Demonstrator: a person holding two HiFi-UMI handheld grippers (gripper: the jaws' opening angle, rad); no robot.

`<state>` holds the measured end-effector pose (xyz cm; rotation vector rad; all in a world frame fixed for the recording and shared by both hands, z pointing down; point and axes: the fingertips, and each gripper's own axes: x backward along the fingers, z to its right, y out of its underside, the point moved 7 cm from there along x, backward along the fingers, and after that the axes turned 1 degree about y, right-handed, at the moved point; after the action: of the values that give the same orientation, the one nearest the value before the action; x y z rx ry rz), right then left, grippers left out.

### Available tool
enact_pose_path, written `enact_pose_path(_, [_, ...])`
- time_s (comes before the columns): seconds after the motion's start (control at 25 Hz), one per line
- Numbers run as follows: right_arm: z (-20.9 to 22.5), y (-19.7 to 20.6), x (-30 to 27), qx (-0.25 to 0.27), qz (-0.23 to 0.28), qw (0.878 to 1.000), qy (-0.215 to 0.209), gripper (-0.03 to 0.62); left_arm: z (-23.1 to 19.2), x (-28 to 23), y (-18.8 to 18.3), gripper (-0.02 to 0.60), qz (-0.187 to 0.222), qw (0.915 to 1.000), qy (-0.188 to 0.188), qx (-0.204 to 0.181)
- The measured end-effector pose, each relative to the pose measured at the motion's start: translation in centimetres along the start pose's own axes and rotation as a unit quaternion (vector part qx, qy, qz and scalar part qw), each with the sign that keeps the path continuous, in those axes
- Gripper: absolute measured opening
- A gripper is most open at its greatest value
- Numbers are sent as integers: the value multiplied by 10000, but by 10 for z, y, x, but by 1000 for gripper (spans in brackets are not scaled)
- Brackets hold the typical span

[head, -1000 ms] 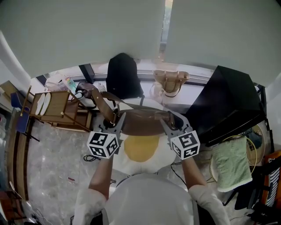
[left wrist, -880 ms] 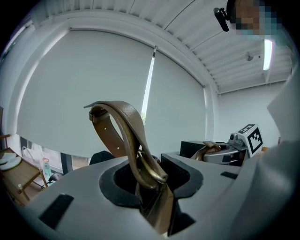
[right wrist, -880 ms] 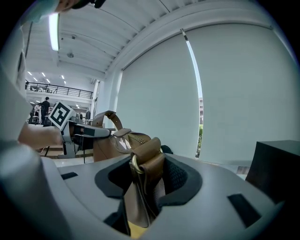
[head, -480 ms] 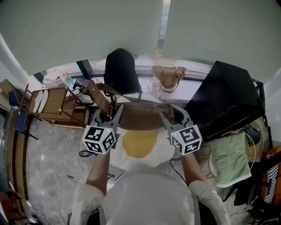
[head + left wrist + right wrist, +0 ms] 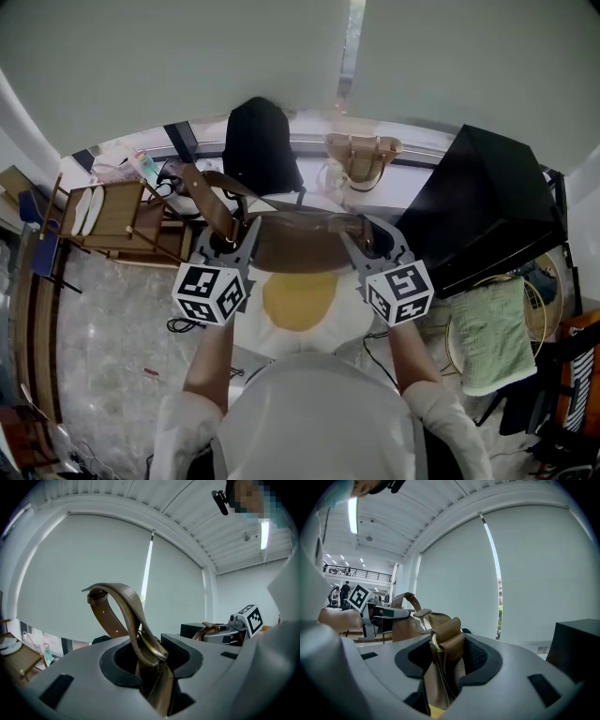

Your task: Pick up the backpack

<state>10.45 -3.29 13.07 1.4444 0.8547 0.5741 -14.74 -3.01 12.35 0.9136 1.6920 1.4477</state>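
Observation:
A brown leather backpack (image 5: 302,247) with a yellow front panel (image 5: 300,300) hangs in the air in front of the person, stretched between both grippers. In the head view my left gripper (image 5: 234,247) holds its left end and my right gripper (image 5: 371,246) its right end. The left gripper (image 5: 151,660) is shut on a brown strap (image 5: 123,603) with a brass ring, and the strap loops up above the jaws. The right gripper (image 5: 443,660) is shut on a folded leather strap tab (image 5: 446,637) with a ring. Across the bag, the left gripper's marker cube (image 5: 360,598) shows in the right gripper view.
On the window sill stand a black backpack (image 5: 262,155) and a tan handbag (image 5: 362,159). A big black box (image 5: 487,211) fills the right side. A wooden rack with plates (image 5: 117,220) stands at the left, and a green towel (image 5: 492,342) lies over a basket at lower right.
The left gripper has risen a little with its end of the bag, and the strap loop stands higher. The right gripper has stayed about where it was. Both grips are unchanged.

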Motion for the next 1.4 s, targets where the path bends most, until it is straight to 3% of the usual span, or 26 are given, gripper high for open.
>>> enact_pose_path(1.4, [0,-2,2,199,-92,9997,126,175,2,-2,2,152,-10,10000,10,89])
